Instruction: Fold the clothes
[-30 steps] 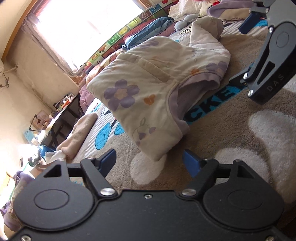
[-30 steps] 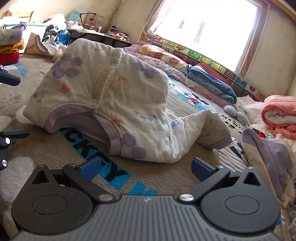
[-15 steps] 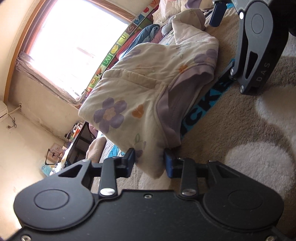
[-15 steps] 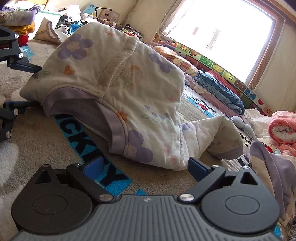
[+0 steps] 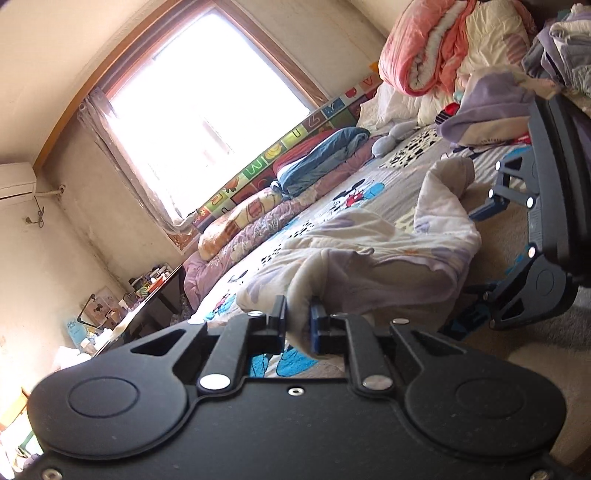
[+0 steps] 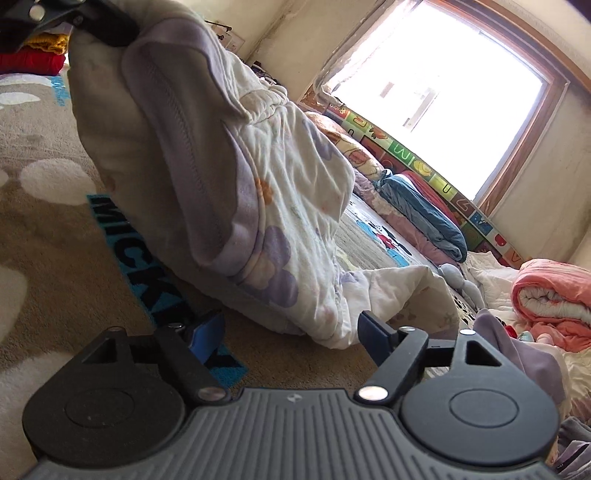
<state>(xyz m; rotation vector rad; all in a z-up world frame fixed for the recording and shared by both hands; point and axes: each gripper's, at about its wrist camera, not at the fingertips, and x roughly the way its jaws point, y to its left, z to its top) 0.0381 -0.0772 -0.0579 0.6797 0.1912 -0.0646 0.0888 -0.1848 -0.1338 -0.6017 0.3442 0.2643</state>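
Note:
A cream padded garment with purple flowers and a purple hem [image 5: 373, 254] lies on the brown Mickey rug [image 6: 55, 236]. My left gripper [image 5: 297, 326] is shut on a corner of its hem and holds it up off the rug; it shows at the top left of the right wrist view [image 6: 92, 18]. The lifted garment [image 6: 229, 173] hangs in a tall fold. My right gripper [image 6: 291, 328] is open and low over the rug, its jaws on either side of the garment's lower edge. It also shows in the left wrist view [image 5: 491, 247].
A rolled pink quilt [image 6: 554, 295] and a pile of purple and white clothes [image 5: 491, 99] lie at the right. A blue blanket [image 6: 421, 214] and bedding run along the window wall. Folded red and yellow clothes [image 6: 33, 55] sit at the far left. A dark desk [image 5: 147, 306] stands by the wall.
My left gripper closed on the garment's hem corner and lifted it, so the garment now stands up in a fold. My right gripper moved in close to the garment's lower edge, still open.

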